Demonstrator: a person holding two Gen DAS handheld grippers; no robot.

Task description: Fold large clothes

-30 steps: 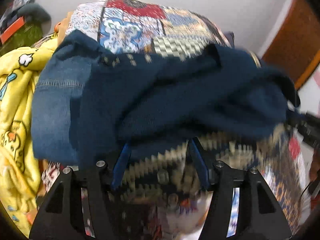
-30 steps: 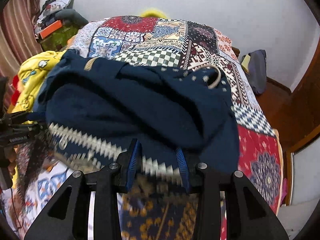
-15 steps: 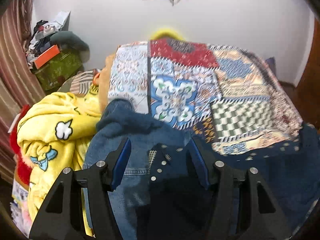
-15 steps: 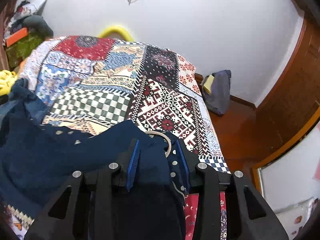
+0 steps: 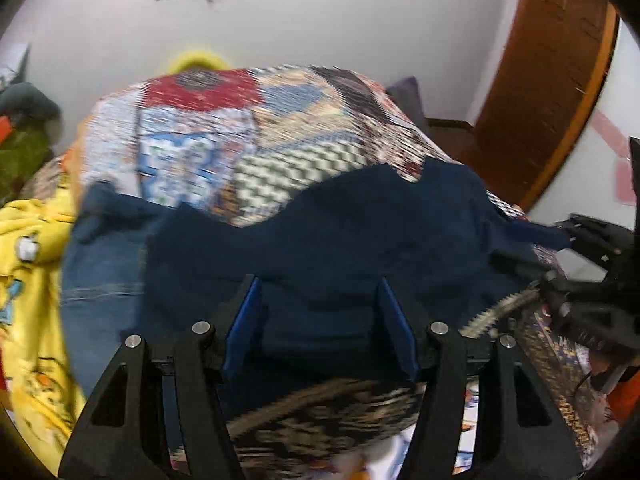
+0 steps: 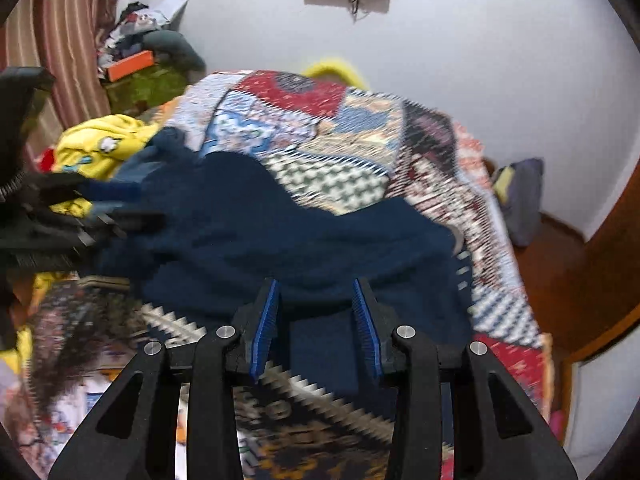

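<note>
A large dark navy garment (image 5: pixel 360 240) lies bunched on the patchwork bedspread (image 5: pixel 248 144); it also shows in the right wrist view (image 6: pixel 280 232). My left gripper (image 5: pixel 320 292) is open with its blue-padded fingers over the garment's near edge. My right gripper (image 6: pixel 316 292) is open over the same garment's near edge. A patterned zigzag border (image 6: pixel 320 392) of the cloth lies below the fingers. The right gripper appears in the left wrist view (image 5: pixel 592 248), and the left gripper in the right wrist view (image 6: pixel 60 216). Both views are motion-blurred.
A denim piece (image 5: pixel 100 264) and a yellow cartoon blanket (image 5: pixel 28 280) lie left of the garment. Cluttered shelves (image 6: pixel 148 60) stand at the far left by a striped curtain. A wooden door (image 5: pixel 560 80) and a dark bag (image 6: pixel 520 196) are at the right.
Both grippers swung up toward the far wall half a second ago and have come back down over the navy garment. The garment now lies flatter, folded toward the far side.
</note>
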